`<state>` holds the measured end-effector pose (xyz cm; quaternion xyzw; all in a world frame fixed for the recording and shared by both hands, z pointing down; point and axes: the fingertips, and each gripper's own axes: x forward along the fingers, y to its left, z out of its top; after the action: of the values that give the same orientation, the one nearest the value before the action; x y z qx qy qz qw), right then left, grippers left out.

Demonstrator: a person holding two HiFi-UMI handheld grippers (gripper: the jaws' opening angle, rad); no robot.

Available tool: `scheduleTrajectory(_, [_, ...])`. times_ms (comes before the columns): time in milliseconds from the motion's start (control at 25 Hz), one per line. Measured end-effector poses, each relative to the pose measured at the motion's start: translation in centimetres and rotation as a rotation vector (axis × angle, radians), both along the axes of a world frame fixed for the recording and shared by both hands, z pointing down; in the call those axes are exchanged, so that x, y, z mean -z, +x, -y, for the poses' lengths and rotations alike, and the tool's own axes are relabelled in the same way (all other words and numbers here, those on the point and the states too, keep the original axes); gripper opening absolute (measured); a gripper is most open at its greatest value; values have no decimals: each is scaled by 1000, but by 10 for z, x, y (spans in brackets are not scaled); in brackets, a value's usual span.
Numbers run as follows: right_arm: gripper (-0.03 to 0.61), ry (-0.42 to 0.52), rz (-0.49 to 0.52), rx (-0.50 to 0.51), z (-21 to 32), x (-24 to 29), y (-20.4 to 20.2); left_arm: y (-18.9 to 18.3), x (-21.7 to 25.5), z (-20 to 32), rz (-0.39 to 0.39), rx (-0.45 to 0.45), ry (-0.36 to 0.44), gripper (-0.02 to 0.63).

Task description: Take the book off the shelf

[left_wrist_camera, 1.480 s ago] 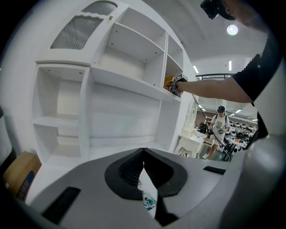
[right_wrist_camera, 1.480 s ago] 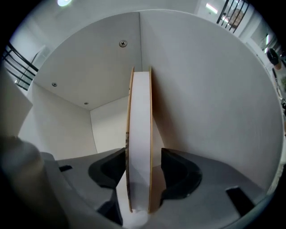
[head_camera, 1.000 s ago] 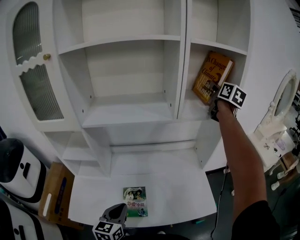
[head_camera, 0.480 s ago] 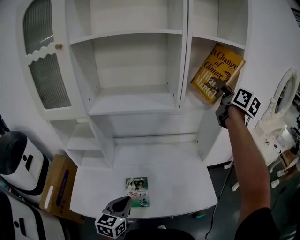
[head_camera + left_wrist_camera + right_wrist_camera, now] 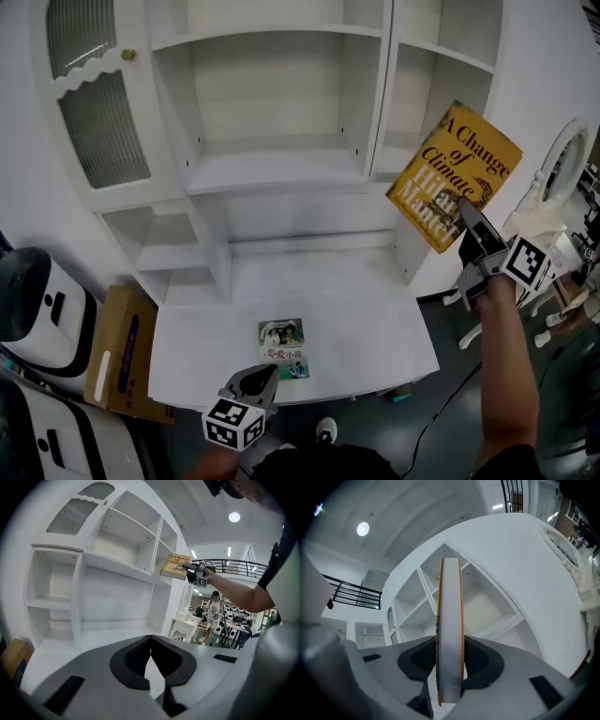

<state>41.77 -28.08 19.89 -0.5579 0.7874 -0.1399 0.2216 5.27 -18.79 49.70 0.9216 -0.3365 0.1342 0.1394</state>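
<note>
Book (image 5: 457,176), yellow cover, is out of the cabinet now. It hangs in open air in front of the shelf unit's (image 5: 272,173) right side panel, tilted, cover toward my head camera.

Right gripper (image 5: 469,223) has it by the lower edge. In the right gripper view the pads sit pressed against both covers, jaws about half open around the book's thickness, page block edge-on between them. Grip looks firm and centred.

Against the earlier frames: a second ago the book leaned inside the right-hand compartment (image 5: 412,141) with the gripper reaching in. Half a second ago it was crossing the compartment's front edge. That compartment now stands bare. I judge the removal itself done; what remains is setting the book somewhere.

Left gripper (image 5: 255,384) is low at the desk's (image 5: 375,328) front edge, jaw tips together, holding nothing. It sits just beside the small paperback (image 5: 283,349), which lies flat where it lay before.
</note>
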Motion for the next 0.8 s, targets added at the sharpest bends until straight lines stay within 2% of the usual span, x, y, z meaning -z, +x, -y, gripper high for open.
scheduleTrajectory(280, [158, -126, 40, 129, -57, -85, -51, 4, 0, -9, -19, -43, -26, 11])
scheduleTrajectory(440, [158, -222, 96, 248, -85, -150, -78, 5, -7, -13, -29, -47, -30, 11])
scheduleTrajectory(600, [160, -431, 150, 398, -94, -244, -108, 2, -21, -25, -13, -49, -58, 11])
scheduleTrajectory(720, [160, -692, 161, 443, -91, -334, -114, 1, -28, -31, 3, -39, -73, 11])
scheduleTrajectory(800, [160, -846, 219, 484, -88, -381, -120, 2, -31, -32, 15, -28, -78, 11])
